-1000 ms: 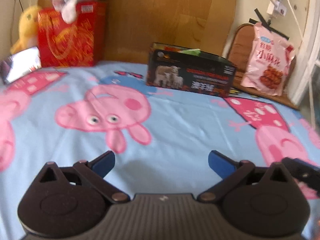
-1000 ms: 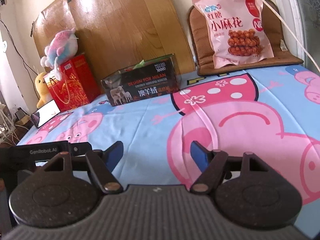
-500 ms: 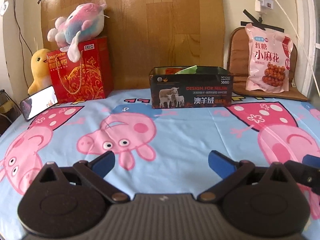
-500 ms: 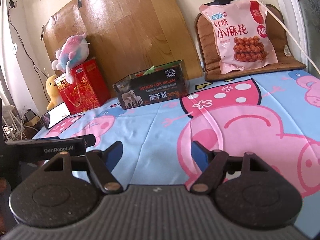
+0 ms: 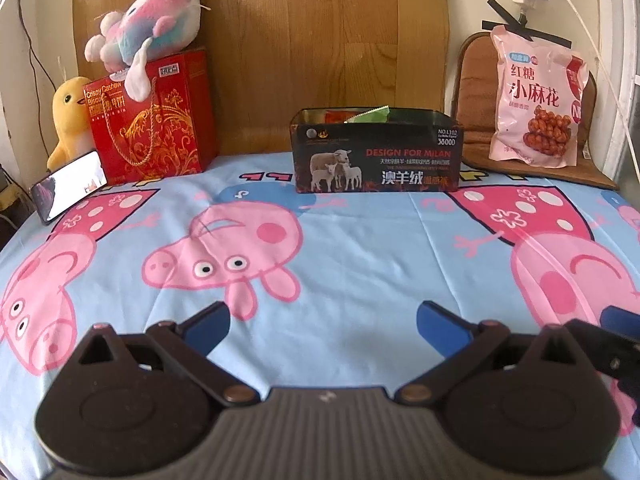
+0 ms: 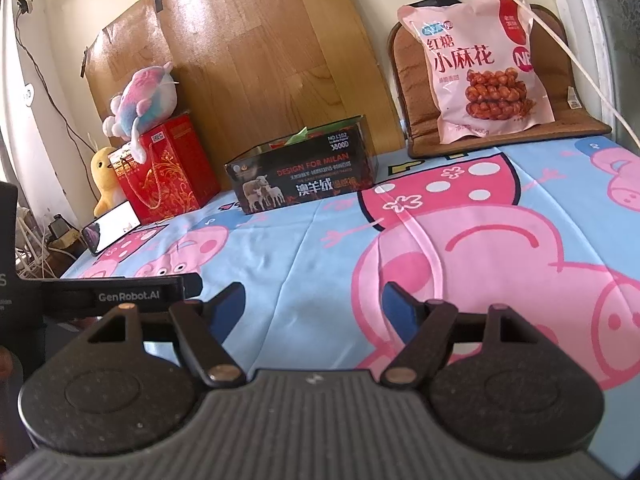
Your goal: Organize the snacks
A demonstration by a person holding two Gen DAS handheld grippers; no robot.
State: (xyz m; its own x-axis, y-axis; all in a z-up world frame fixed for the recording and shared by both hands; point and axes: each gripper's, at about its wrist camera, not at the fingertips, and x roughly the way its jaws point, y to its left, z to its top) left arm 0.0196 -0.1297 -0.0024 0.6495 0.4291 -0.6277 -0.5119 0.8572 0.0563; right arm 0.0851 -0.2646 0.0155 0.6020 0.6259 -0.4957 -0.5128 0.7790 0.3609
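A black open-top box (image 5: 376, 152) printed with sheep stands at the far edge of the cartoon-pig sheet; green and red packets poke out of its top. It also shows in the right wrist view (image 6: 304, 176). A pink snack bag (image 5: 538, 98) leans upright on a brown cushion at the far right, also in the right wrist view (image 6: 486, 68). My left gripper (image 5: 323, 326) is open and empty, low over the sheet. My right gripper (image 6: 313, 304) is open and empty, to the right of the left one.
A red gift bag (image 5: 150, 120) with a pink-blue plush (image 5: 148, 36) on top stands far left, beside a yellow plush duck (image 5: 70, 120) and a phone (image 5: 68, 186). A wooden board (image 5: 320, 40) stands behind. The brown cushion (image 5: 476, 136) lies far right.
Both gripper views have tilted upward and steadied, so the box, bags and wall sit lower and clearer in frame. Both grippers stay open and empty.
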